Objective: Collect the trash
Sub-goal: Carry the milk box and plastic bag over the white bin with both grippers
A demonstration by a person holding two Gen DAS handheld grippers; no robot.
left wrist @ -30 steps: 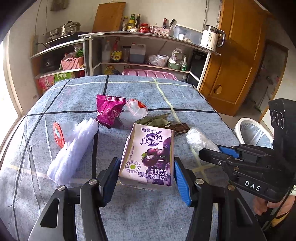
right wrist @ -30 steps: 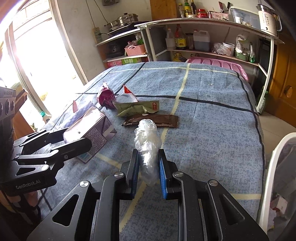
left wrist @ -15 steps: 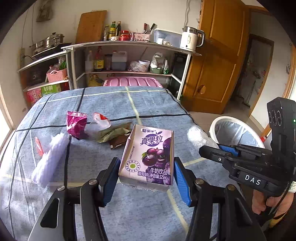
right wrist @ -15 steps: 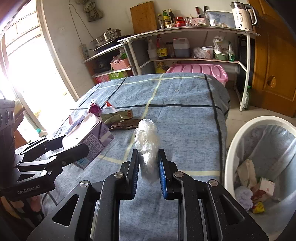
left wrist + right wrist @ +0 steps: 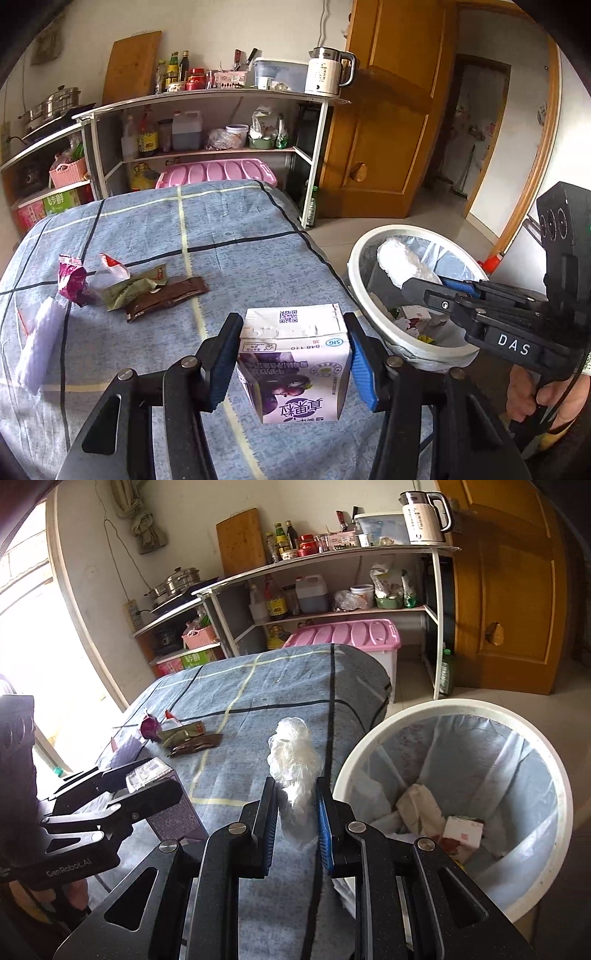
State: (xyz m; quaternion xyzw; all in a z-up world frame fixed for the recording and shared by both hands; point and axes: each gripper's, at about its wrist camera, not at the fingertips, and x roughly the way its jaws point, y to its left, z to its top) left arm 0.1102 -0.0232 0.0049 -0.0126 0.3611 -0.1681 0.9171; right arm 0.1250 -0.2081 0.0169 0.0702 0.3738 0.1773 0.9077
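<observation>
A purple and white milk carton (image 5: 295,369) hangs over the blue cloth between the blue pads of my left gripper (image 5: 291,325). It is tipped so its print reads upside down, and the jaws are closing on it. My right gripper (image 5: 295,794) is shut on a crumpled wad of clear plastic (image 5: 295,760). In the left wrist view that wad (image 5: 399,258) sits over the white lined bin (image 5: 354,266). From the right wrist, the bin (image 5: 369,746) lies just right of the fingers, and the left gripper (image 5: 159,775) with the carton (image 5: 173,816) is at the left.
On the checked blue tablecloth (image 5: 221,229) lie a magenta wrapper (image 5: 72,280), a green wrapper (image 5: 136,284), a brown wrapper (image 5: 166,297) and a white plastic bag (image 5: 37,347). The bin holds paper scraps (image 5: 424,805). Shelves (image 5: 207,99) and a pink tub (image 5: 218,171) stand behind.
Both grippers have swung right from over the table toward the bin, which has come fully into view. The carton has tipped forward between the left pads, its print now upside down.
</observation>
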